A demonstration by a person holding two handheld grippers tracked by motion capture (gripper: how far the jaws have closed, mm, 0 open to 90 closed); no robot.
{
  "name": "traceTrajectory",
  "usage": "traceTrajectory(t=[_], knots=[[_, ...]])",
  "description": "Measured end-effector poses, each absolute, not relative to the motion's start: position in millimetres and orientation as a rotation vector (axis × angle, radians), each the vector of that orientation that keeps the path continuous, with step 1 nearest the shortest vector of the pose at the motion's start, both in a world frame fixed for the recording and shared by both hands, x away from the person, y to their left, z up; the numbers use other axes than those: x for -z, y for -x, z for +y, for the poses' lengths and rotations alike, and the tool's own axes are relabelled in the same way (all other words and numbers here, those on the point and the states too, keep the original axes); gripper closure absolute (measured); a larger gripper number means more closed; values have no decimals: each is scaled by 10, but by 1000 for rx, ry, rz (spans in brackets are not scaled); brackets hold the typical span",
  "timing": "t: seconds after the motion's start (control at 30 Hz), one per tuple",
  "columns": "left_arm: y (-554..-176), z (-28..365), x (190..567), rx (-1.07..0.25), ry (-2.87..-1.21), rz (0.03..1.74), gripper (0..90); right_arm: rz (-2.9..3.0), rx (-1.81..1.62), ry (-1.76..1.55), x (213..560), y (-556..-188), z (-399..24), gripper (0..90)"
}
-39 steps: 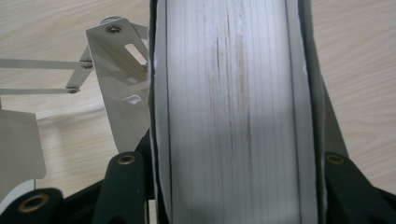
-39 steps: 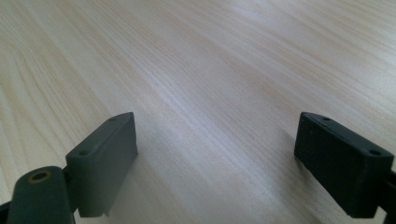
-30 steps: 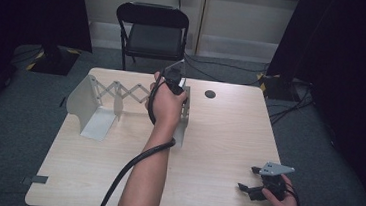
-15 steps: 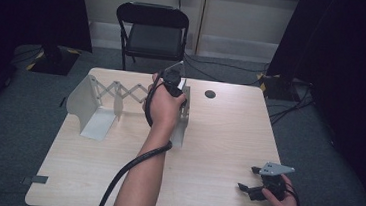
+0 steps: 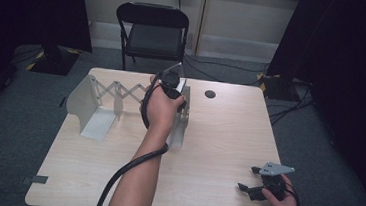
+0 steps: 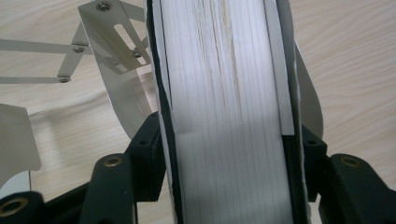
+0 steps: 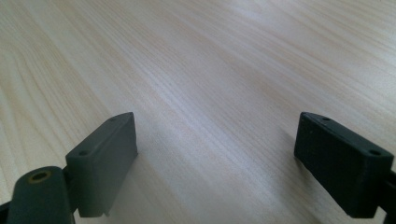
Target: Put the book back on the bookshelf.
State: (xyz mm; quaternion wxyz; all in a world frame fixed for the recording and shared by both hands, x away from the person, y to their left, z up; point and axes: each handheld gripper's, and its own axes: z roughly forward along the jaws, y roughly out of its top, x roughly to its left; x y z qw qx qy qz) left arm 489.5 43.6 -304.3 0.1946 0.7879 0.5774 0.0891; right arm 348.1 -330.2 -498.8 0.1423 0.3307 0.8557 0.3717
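Bench (image 5: 218,136) of pale wood seen from the high view, with an expanding metal book rack (image 5: 106,101) standing on its far left part: one end plate at the left, scissor links in the middle, the other end plate under the left gripper (image 5: 172,82). Left hand (image 5: 163,109) reaching forward over that right end plate, cable trailing back along the forearm. Right gripper (image 5: 259,182) resting near the front right edge, well apart from the rack, held by the right hand (image 5: 283,199). Black folding chair (image 5: 152,30) beyond the far edge; small dark round spot (image 5: 210,94) on the wood right of the rack.

Left gripper view: book (image 6: 229,112) upright between the black fingers (image 6: 147,158), page edges facing the camera, dark cover at each side. Fingers close against both covers and just now easing apart; cannot tell whether pads are pressing. Rack links and plate (image 6: 116,51) just beside the book on the left.

Right gripper view: fingers (image 7: 105,158) set wide, bare wood between them.
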Motion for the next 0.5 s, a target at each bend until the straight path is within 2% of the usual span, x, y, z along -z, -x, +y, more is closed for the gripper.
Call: traceTrajectory(t=[0.5], knots=[[-4839,487,3065,-218,-2218,1602,404,2463,-1072,-950,4990,-3481,-3302,128]])
